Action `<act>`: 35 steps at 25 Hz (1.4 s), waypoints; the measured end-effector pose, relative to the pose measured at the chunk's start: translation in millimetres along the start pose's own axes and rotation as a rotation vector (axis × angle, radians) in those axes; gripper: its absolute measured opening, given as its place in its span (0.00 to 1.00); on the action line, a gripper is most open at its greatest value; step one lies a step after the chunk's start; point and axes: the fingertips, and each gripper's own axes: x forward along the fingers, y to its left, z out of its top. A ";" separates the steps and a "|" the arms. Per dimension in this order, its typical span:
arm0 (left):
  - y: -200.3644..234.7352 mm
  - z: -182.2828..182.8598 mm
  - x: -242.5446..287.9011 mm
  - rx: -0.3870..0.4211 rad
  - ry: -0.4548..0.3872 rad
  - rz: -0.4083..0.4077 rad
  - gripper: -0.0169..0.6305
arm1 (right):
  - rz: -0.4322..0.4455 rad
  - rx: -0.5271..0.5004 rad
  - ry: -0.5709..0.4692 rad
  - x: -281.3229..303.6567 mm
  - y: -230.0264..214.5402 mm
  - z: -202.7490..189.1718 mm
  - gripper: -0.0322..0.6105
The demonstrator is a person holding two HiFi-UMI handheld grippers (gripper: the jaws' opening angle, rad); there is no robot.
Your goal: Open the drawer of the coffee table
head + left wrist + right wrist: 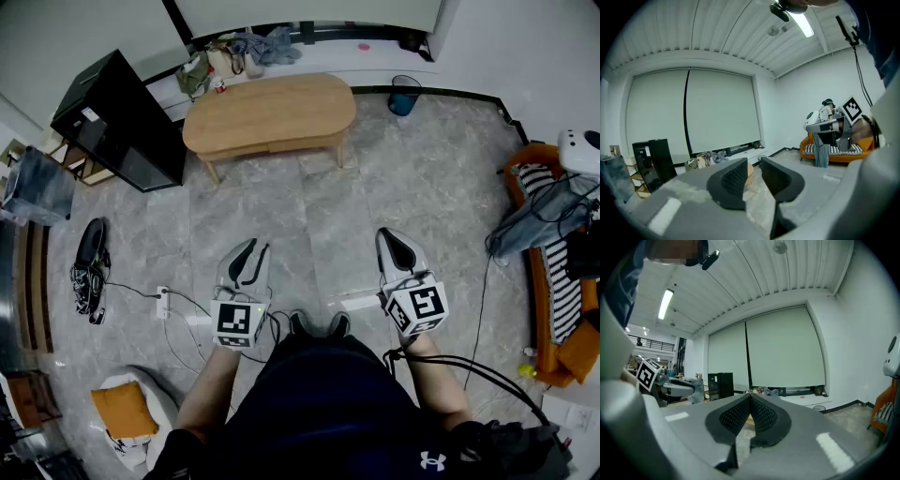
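The coffee table, a light wooden oval on short legs, stands across the tiled floor ahead of me, well beyond both grippers. I cannot make out its drawer from here. My left gripper is held low in front of my body, open, with a narrow empty gap between its pads. In the left gripper view a slice of the table shows through that gap of the left gripper. My right gripper points the same way, shut with nothing in it. In the right gripper view the right gripper has its pads pressed together.
A black cabinet stands left of the table and a blue bin right of it. Bags and clothes lie by the far wall. An orange sofa lines the right side. Shoes and a power strip lie at the left.
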 end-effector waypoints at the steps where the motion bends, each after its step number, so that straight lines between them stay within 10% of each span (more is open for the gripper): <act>1: -3.1 7.6 1.4 -0.006 -0.002 0.009 0.18 | 0.004 -0.003 0.000 -2.6 -3.9 1.6 0.05; 14: -30.7 17.0 5.7 -0.006 0.004 0.100 0.18 | 0.033 0.060 0.005 -26.9 -51.3 -14.1 0.05; 35: 107.8 -29.9 93.3 -0.116 0.048 0.082 0.18 | -0.083 0.069 0.102 102.6 -65.4 -27.5 0.05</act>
